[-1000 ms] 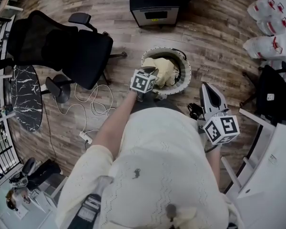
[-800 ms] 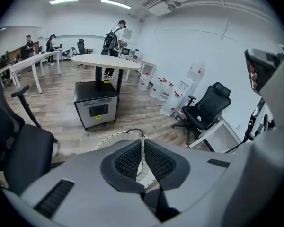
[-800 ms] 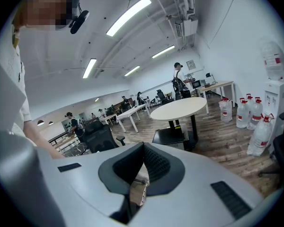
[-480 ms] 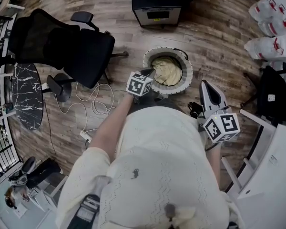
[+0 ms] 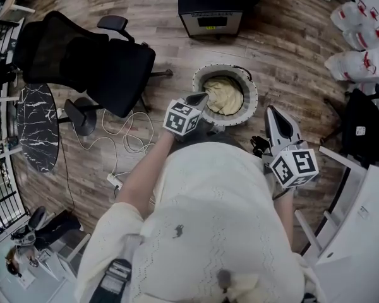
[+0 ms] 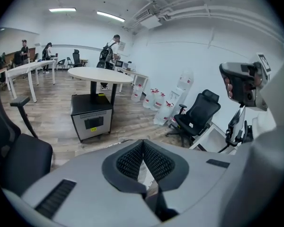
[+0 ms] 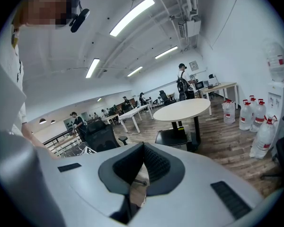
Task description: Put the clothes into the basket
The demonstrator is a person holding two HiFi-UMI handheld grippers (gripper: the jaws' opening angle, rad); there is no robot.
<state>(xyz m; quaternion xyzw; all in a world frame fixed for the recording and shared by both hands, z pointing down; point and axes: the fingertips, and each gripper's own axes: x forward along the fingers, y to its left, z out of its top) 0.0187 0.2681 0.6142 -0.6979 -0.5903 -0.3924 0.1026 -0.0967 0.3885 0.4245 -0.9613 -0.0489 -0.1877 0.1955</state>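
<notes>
Nearest the camera, the person's cream knit sweater [image 5: 208,232] is filling the lower middle of the head view, with one bare forearm reaching forward on each side.

The left tongs [image 5: 199,98] are pointing forward and down. Their jaws have just been closing and are now meeting at the tips, and the ribbed pads [image 6: 129,161] are enclosing nothing. The right tongs [image 5: 273,111] are hanging lower and nearer the body, well to the right of the left pair. Their pads [image 7: 158,164] are likewise coming together at the tips with nothing between them.

Just ahead of the left tongs, the round basket [image 5: 224,68] is standing on the wooden floor [image 5: 284,55], and the left tips are lying over its near left rim; whether they are touching it cannot be told. A cream garment [image 5: 224,96] is lying bunched inside the basket, ahead and to the left of the right tongs.

Left of the left tongs, a white cable [image 5: 127,137] is looping across the floor, and a black office chair [image 5: 82,62] is standing beyond it. Past the basket, straight ahead of both tongs, a black cabinet [image 5: 211,5] with a grey front is standing. Far right of the right tongs, white water bottles [image 5: 357,17] are clustering.
</notes>
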